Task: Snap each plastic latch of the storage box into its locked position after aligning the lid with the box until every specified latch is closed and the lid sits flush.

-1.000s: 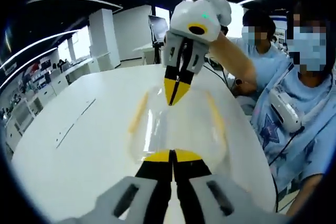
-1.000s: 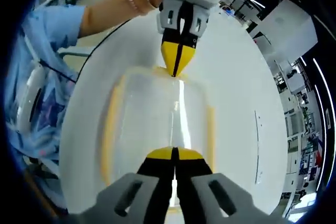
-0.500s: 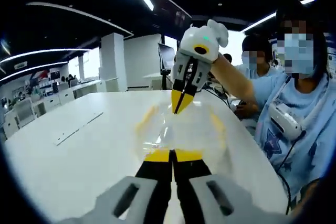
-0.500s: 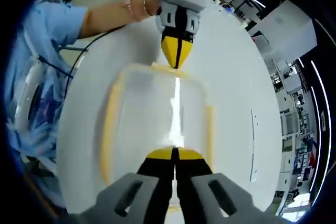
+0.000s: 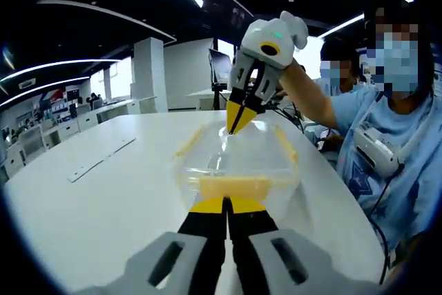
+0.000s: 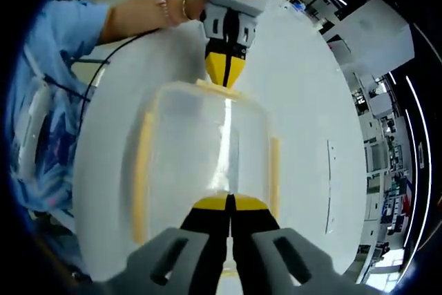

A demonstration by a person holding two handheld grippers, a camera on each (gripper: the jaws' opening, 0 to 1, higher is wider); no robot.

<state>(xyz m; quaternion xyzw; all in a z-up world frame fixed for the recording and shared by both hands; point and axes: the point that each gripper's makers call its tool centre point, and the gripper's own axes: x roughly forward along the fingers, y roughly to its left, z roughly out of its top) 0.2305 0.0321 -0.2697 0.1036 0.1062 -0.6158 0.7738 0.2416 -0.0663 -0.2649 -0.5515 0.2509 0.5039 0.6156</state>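
A clear storage box [image 5: 235,157] with yellow latches is held between the two grippers over the white table [image 5: 103,198]. My left gripper [image 5: 226,202] is shut at the near end, against the yellow end latch [image 5: 233,186]. The right gripper [image 5: 232,128] reaches in from the far end, jaws together on the rim. In the right gripper view the box [image 6: 204,146] shows its lid on top and long yellow side latches [image 6: 141,170] lying along both sides. My right gripper [image 6: 230,202] is shut at the near edge. The left gripper [image 6: 222,82] pinches the far latch [image 6: 215,87].
A person in a light blue shirt [image 5: 390,143] sits close to the table's right side, with a second person [image 5: 338,67] behind. A forearm with bracelets [image 6: 148,13] and a black cable [image 6: 114,56] cross the table. Desks and monitors stand far behind.
The box has risen off the table between the two grippers and looks larger in both views. The left gripper view has dropped toward table level. Both grippers stay shut.
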